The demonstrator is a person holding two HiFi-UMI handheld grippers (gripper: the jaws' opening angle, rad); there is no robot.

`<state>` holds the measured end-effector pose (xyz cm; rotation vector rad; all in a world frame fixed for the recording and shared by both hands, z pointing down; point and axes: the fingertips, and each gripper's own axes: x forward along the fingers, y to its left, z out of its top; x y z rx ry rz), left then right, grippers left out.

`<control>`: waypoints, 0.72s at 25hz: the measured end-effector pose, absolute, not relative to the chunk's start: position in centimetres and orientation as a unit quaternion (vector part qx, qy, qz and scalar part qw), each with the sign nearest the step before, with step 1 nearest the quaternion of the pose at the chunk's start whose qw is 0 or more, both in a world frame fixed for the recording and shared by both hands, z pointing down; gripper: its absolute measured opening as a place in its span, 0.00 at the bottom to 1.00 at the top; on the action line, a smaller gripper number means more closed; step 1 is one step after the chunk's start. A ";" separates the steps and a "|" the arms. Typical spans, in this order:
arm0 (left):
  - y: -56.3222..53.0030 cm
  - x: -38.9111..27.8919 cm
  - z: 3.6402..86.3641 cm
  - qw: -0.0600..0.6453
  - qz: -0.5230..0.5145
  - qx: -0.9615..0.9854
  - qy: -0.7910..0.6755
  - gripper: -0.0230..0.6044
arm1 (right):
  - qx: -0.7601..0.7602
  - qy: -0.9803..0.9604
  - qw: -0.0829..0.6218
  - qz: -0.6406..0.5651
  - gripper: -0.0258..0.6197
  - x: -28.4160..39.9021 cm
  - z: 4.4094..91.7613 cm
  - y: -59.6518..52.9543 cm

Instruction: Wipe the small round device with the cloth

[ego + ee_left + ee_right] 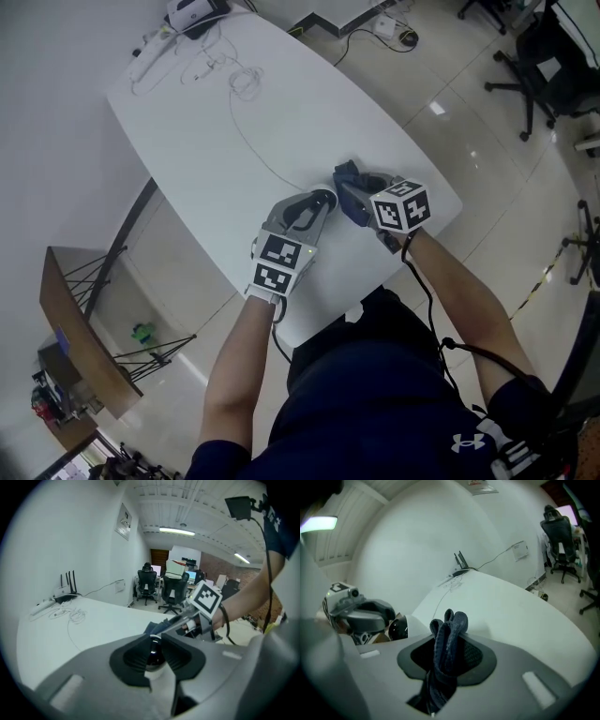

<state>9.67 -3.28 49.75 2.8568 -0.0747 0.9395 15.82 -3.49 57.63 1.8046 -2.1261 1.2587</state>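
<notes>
Left hand-held gripper (317, 202) pinches device (398, 629); cable (246, 131) beyond.

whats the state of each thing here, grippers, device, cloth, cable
left gripper, shut on the small round device
small round device, held between the left gripper's jaws
right gripper, shut on the cloth
cloth, bunched up, folds sticking out past the jaws
white cable, lying loose across the table
</notes>
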 end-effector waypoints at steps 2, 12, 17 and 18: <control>-3.4 9.6 49.7 0.059 0.305 0.950 -0.039 0.16 | 0.595 -0.699 0.060 0.392 0.20 16.0 57.3 -3.3; -2.7 7.5 47.6 0.119 0.261 0.955 -0.076 0.16 | 0.446 -0.849 0.076 0.272 0.20 9.6 44.5 -6.6; -2.7 7.2 48.2 0.116 0.267 0.953 -0.086 0.16 | 0.452 -0.833 0.136 0.287 0.19 11.6 48.8 -7.8; -2.6 7.5 48.1 0.115 0.267 0.953 -0.083 0.16 | 0.453 -0.829 0.131 0.299 0.19 12.2 49.5 -7.9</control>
